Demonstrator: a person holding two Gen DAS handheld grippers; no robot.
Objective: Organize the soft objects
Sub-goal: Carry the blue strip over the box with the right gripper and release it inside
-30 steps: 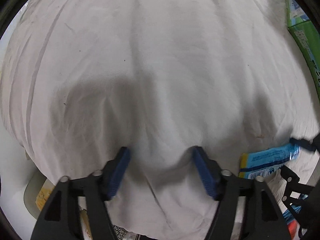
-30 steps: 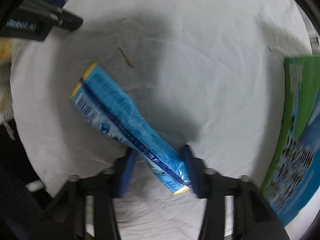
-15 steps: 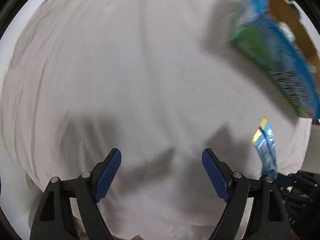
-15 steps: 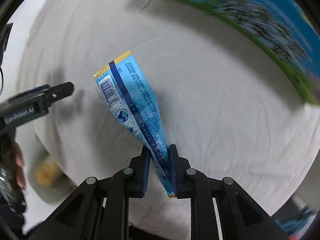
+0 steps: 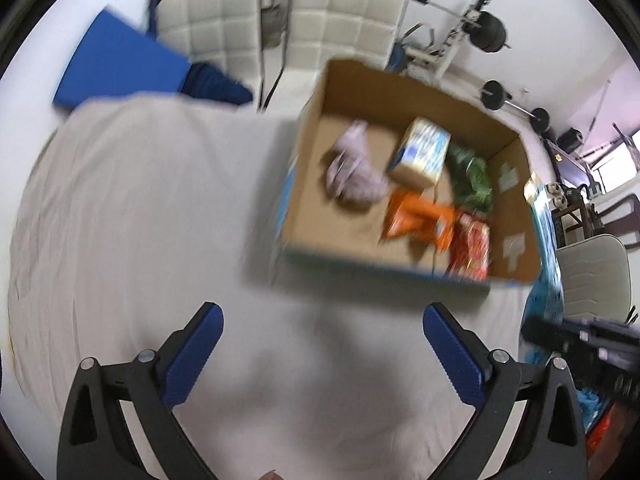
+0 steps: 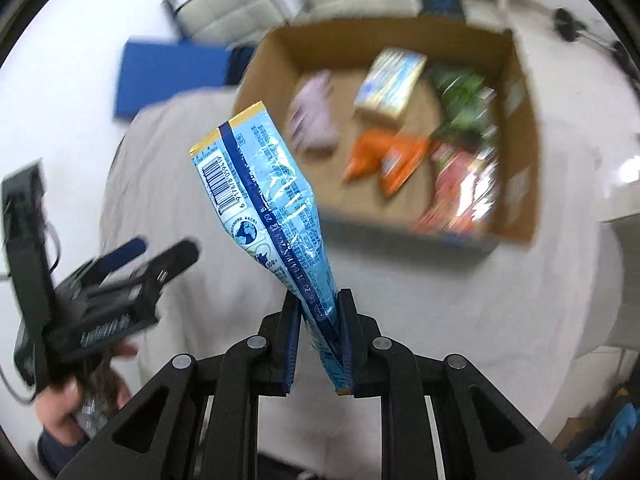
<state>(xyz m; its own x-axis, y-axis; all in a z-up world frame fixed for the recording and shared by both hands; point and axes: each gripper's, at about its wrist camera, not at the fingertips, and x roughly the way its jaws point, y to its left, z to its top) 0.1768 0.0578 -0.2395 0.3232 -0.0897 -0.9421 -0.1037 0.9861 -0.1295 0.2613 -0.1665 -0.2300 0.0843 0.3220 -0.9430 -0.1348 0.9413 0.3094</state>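
My right gripper [image 6: 320, 316] is shut on a light blue snack packet [image 6: 264, 196] and holds it up above the white cloth, short of the open cardboard box [image 6: 520, 128]. The packet also shows at the right edge of the left wrist view [image 5: 544, 240]. The box [image 5: 316, 128] holds a purple cloth item [image 5: 354, 168], a blue and white pack [image 5: 422, 152], green, orange and red packets. My left gripper [image 5: 320, 340] is open and empty above the cloth, in front of the box. It shows in the right wrist view [image 6: 132, 264] at the left.
A white cloth [image 5: 140, 220] covers the table. White padded chairs [image 5: 340, 20] and a blue pad [image 5: 116, 68] stand behind the table. Barbell gear [image 5: 488, 36] lies at the back right. Another white chair [image 5: 592, 276] stands at the right.
Both grippers have lifted and tilted up from the cloth, so the box and room come into view. The right gripper, shut on the blue packet, carried it toward the box. The left opened wider.
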